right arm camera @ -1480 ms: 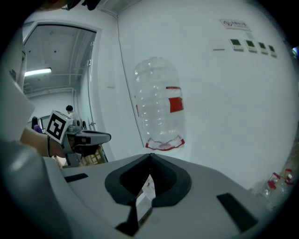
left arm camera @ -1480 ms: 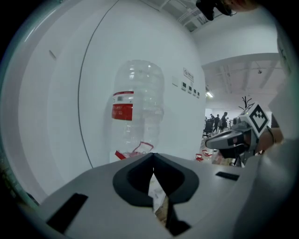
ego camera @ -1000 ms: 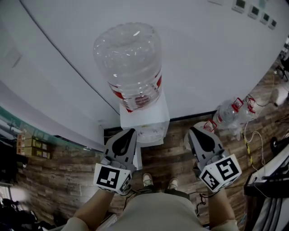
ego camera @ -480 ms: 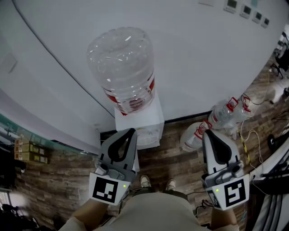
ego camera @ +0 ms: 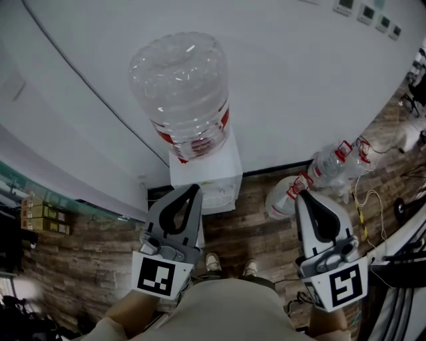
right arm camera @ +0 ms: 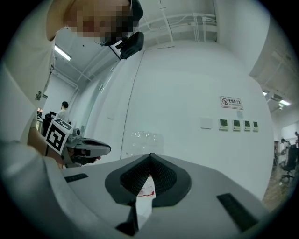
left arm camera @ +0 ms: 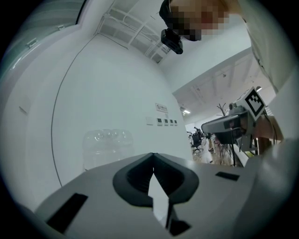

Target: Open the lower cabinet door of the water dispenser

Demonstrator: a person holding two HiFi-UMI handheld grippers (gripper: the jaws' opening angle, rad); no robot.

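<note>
One water dispenser (ego camera: 203,174) against the white wall (ego camera: 299,80), clear bottle (ego camera: 183,93) on top, lower door unseen from above. Left gripper (ego camera: 193,192) just before its front, right gripper (ego camera: 303,196) off to the side over the wood floor (ego camera: 246,226); both closed tight, empty. Raised since a second ago, the right one rolled.

I've got the white wall (ego camera: 299,80) filling the top of the head view. At its foot a heap of empty water jugs (ego camera: 319,174) lies on the wood-plank floor (ego camera: 253,223), with loose cables (ego camera: 373,203) just out from the wall beside them. High on the wall there's a row of small control panels (ego camera: 373,18). Far along its base sit yellowish boxes (ego camera: 41,214).
</note>
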